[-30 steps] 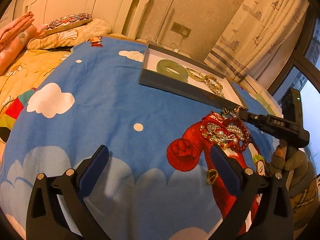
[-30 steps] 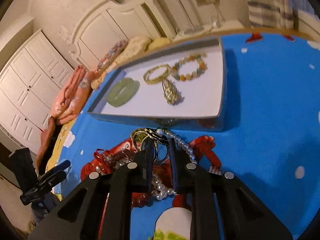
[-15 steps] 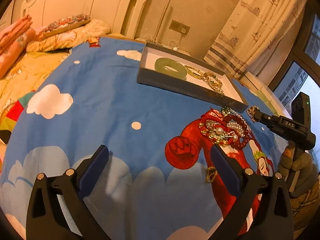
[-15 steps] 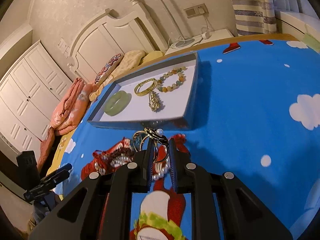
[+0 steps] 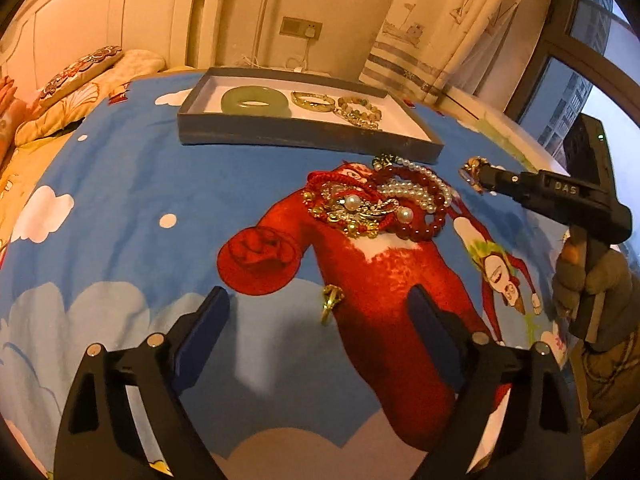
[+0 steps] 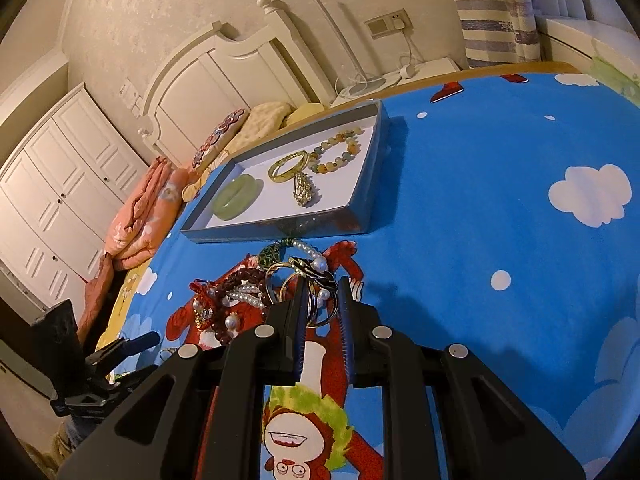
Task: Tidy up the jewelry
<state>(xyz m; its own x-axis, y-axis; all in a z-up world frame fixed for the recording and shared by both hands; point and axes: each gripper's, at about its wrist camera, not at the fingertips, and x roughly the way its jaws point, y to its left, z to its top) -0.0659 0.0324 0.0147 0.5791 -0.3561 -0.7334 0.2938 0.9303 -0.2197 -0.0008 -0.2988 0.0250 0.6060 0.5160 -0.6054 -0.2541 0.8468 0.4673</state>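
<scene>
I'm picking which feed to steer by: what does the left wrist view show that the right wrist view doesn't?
Left wrist only: a small gold ring lying apart on the blue cartoon bedspread.
Right wrist only: the right gripper shut on a bundle of thin gold bangles.
Both: the shallow grey tray holding the pale green jade bangle, and the tangled pile of red beads and pearls.

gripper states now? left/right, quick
Left gripper: open, empty, above the bedspread.
Right gripper: shut on a bangle set, lifted beside the jewelry pile.

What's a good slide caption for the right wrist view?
Right gripper holds a bundle of metal bangles above the blue bedspread, facing the jewelry tray.
</scene>
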